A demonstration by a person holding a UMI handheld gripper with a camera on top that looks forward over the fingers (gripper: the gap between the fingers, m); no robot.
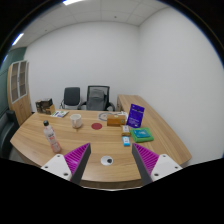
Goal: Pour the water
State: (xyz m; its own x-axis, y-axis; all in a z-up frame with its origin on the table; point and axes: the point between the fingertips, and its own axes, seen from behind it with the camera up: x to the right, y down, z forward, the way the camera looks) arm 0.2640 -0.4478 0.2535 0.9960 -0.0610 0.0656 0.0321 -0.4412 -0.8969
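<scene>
A clear plastic bottle (50, 135) stands on a smooth light-wood table (100, 150), with a glossy purple card (135, 116) and matt black chairs (85, 97) beyond the bottle.

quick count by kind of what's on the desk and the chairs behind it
bottle: 1
cups: 2
boxes: 3
red coaster: 1
chairs: 2
total: 9
The fingers are open, holding nothing.
</scene>
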